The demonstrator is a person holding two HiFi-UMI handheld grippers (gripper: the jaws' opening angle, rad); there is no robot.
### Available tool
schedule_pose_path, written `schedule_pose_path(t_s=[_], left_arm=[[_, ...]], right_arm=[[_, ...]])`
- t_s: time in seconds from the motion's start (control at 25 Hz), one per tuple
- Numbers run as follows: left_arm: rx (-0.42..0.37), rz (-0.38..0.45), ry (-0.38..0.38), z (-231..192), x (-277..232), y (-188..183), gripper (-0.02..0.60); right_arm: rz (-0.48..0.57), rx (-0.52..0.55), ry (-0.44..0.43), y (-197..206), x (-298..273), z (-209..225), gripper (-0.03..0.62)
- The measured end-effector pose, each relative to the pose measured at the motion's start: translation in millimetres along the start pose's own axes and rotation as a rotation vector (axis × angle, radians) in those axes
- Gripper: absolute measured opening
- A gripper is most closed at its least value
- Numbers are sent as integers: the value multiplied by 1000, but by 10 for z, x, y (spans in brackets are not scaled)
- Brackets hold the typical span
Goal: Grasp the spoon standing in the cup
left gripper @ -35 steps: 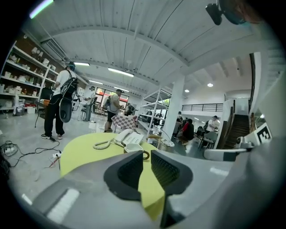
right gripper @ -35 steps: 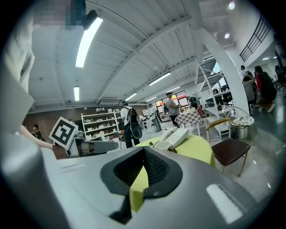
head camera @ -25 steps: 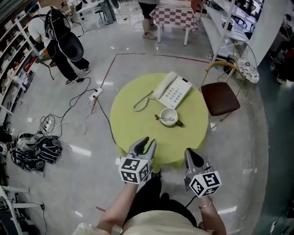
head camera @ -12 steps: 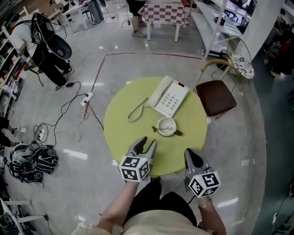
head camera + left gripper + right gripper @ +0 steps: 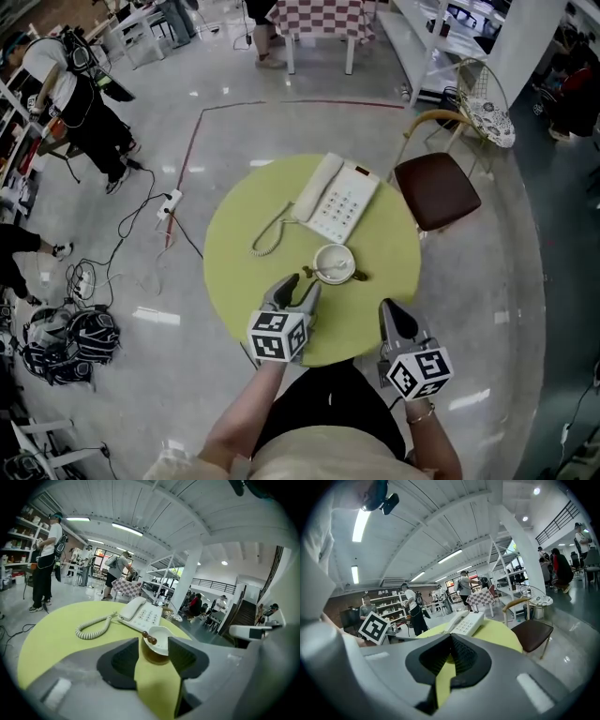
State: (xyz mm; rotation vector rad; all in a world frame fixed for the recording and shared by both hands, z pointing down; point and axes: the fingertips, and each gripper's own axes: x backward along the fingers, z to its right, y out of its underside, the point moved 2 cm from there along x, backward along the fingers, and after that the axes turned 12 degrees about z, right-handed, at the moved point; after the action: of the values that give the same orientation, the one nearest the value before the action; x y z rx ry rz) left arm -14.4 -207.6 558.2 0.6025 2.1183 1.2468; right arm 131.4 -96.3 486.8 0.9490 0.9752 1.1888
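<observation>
Spoon [image 5: 149,638] sits in the white cup [image 5: 335,263] on the round yellow-green table [image 5: 234,272], near the table's middle and toward its near edge, just on your side of the white push-button telephone [image 5: 339,200]. What you see of the spoon is mostly the handle. It leans out over the cup rim on the left and ends in a few brown, glossy, rounded beads, while the bowl end is down inside the cup and hard to make out. The cup is pale inside, and in the left gripper view its lower part looks amber-brown. Your left gripper [image 5: 303,283] has its jaws spread wide and they have just been opening. The cup and the beaded handle tip show in the gap just ahead of the tips, and no pad touches either. Your right gripper [image 5: 388,306] has its jaws closed together, tips meeting, nothing in them, hanging over the table's near edge, apart from the cup. The phone's coiled cord [image 5: 266,240] lies left of the cup. A brown-seated chair [image 5: 436,191] stands beside the table on the right.
</observation>
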Motion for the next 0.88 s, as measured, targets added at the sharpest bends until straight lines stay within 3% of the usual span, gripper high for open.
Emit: schedule_pose_path(t_s=[0.56,0.88], left_arm=[[82,-21,-92,-90,-300,104,195],[73,-5,-140,-115,-342,23,104]], right_arm=[[-28,-28,-44,-54,-256,272,0],[-44,-42,-59,-30,-321,363,0]])
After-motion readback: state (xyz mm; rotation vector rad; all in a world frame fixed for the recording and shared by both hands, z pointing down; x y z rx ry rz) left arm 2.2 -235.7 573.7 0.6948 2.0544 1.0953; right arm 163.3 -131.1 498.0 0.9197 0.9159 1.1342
